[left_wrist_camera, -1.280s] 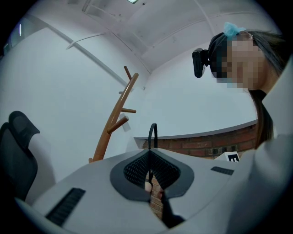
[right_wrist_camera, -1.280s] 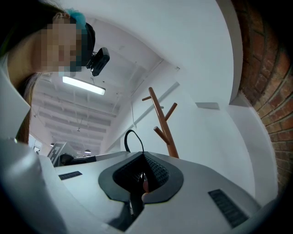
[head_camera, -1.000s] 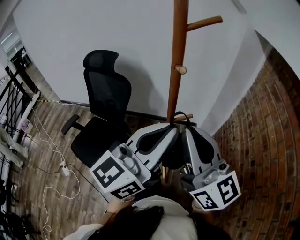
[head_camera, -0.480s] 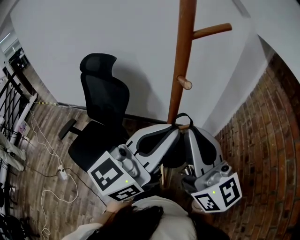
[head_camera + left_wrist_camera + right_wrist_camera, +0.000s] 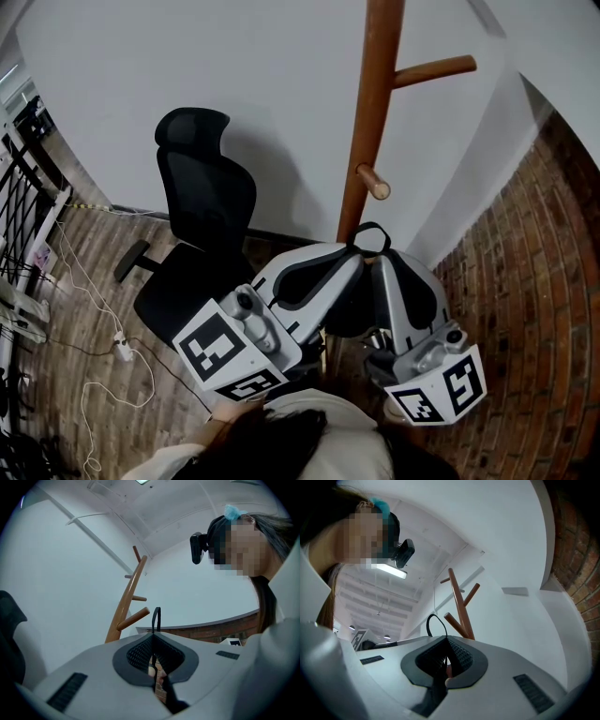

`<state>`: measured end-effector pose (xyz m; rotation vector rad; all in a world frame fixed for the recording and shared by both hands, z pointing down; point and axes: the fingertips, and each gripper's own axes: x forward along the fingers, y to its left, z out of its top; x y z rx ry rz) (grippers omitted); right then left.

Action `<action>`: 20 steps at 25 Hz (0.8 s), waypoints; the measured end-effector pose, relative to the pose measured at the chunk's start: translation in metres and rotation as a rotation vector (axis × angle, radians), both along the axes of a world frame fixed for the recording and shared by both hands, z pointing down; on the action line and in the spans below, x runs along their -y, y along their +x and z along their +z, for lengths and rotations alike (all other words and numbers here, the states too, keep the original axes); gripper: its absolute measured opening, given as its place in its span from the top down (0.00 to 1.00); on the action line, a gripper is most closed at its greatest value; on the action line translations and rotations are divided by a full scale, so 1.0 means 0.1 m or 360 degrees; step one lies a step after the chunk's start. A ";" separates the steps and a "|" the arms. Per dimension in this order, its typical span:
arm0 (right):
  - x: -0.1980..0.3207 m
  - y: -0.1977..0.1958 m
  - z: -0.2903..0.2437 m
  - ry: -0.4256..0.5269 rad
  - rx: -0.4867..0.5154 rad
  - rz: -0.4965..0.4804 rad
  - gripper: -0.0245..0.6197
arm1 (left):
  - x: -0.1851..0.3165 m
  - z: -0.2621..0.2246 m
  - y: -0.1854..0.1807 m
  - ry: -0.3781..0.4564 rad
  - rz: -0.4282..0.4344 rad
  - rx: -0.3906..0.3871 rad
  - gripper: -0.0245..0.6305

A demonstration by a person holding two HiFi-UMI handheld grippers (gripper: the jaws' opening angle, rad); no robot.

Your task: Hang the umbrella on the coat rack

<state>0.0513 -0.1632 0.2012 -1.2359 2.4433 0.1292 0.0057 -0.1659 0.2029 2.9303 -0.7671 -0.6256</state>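
While pressed fully together, pinching the umbrella strap (image 5: pixel 153 618) right at the seam of the left gripper (image 5: pixel 153 641) jaws, with no gap to see. Same on the right gripper (image 5: pixel 444 645): jaws closed on that strap. Leaves a thin black loop standing up clear of both sets of tips.

From the head view, meeting tip to tip just beside the coat rack (image 5: pixel 367 122) pole. Puts the loop just under the lower peg (image 5: pixel 373 181), near it but not hooked over it. Can't tell whether loop and pole touch. Hides most of the umbrella under the grey gripper shells, with only a dark mass between them.

Further out: upper peg (image 5: pixel 433 70) well above, black office chair (image 5: pixel 202 197) left of the pole, brick wall (image 5: pixel 525 281) on the right, white power strip (image 5: pixel 123 349) on the wood floor (image 5: pixel 47 366).
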 end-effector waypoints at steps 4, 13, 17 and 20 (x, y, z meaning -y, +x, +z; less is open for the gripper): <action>0.04 0.00 -0.07 0.0017 0.0004 0.0011 0.90 | 0.04 -0.07 -0.01 0.0018 0.0013 -0.0006 0.94; 0.16 0.02 -0.17 0.0033 0.0012 0.0045 0.90 | 0.16 -0.16 0.02 0.0037 0.0051 -0.0003 0.94; 0.20 0.04 -0.20 0.0044 0.0009 0.0060 0.90 | 0.21 -0.20 0.03 0.0045 0.0071 -0.0006 0.94; 0.24 0.06 -0.21 0.0043 0.0009 0.0073 0.90 | 0.25 -0.21 0.06 0.0046 0.0087 -0.0002 0.94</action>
